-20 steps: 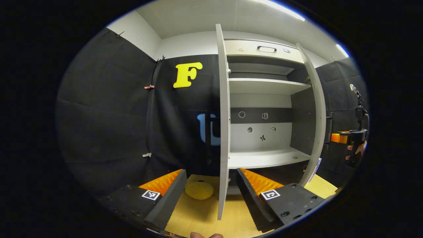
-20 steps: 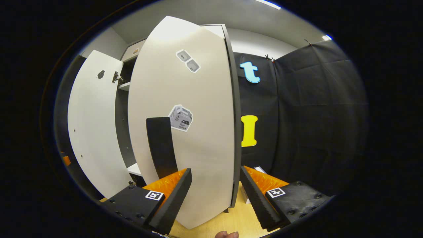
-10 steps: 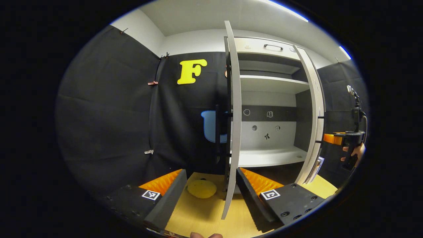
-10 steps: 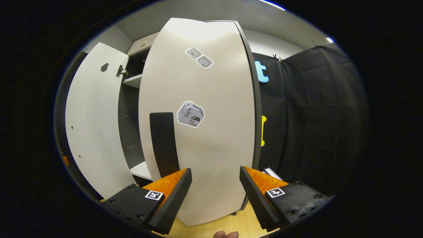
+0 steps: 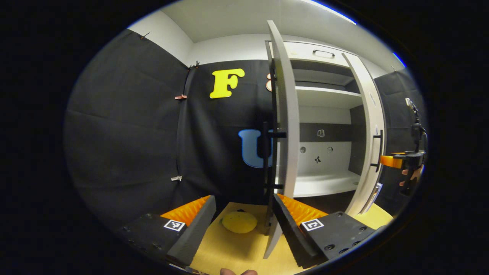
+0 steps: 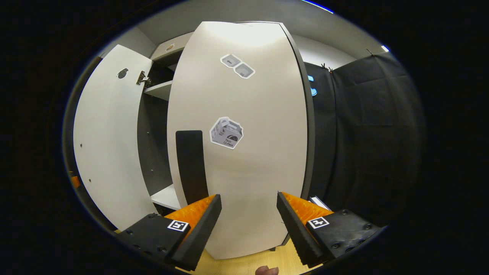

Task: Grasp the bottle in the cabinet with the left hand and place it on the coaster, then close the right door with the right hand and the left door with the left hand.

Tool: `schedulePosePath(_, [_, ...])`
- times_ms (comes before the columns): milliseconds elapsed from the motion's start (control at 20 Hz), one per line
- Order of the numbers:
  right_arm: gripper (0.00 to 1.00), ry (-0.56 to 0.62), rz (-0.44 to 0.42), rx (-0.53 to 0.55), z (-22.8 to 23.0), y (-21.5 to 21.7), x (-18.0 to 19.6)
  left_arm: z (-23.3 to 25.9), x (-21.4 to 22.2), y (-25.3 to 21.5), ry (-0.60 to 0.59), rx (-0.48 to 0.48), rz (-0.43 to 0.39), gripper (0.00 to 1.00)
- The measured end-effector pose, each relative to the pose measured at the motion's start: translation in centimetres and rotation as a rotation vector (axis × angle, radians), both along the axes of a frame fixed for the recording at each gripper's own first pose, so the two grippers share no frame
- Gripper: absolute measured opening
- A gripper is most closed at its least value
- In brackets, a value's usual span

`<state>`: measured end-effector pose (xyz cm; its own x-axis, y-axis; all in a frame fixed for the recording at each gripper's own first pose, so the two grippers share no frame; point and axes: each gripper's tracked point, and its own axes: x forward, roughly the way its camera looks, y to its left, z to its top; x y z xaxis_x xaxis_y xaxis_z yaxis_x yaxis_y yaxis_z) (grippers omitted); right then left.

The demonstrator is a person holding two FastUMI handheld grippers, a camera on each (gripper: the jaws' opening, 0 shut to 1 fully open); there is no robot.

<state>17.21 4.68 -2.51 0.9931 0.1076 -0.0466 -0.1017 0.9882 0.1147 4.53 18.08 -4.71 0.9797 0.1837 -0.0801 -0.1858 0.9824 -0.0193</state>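
Before the tall white two-door cabinet [image 5: 324, 114] we find the door-closing step in hand. We judge the bottle step over, though we cannot make out the bottle itself: a round yellow pad, probably the coaster [image 5: 239, 222], lies on the pale wooden counter [image 5: 229, 248] at 6 o'clock in the left gripper view, and nothing readable stands on it.

Our right tool [image 6: 248, 225] hangs with its orange-and-black fingers wide and empty, facing the outer face of the white right door [image 6: 237, 152] just ahead; its black bar handle [image 6: 191, 164] sits at 9 o'clock of the tool's gap. That door is partly swung in. We judge the next move a flat push on the panel until it meets the frame.

Our left tool [image 5: 242, 225], equally wide and empty, looks along the edge of the white left door [image 5: 284, 114], which stands out from the frame at 12 o'clock; its turn follows.

Inside, the white lower shelf [image 5: 324, 187] and upper shelf [image 5: 324, 93] look bare, apart from small stickers on the back wall.
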Motion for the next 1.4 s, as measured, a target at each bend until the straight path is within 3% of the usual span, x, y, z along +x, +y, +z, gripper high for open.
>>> schedulePosePath(300, [0.96,-0.009,-0.004,0.001,0.6,-0.9,-3.0,0.0,4.5,3.5,-0.025,0.022,0.055,0.95])
schedulePosePath(750, [0.96,-0.045,-0.038,-0.026,1.3,-2.4,-5.5,-0.7,5.4,1.2,-0.012,0.016,-0.019,0.95])
schedulePosePath(1400, [0.95,-0.035,-0.091,-0.040,1.2,-6.6,-6.7,-0.4,8.4,-13.2,-0.024,0.010,-0.265,0.94])
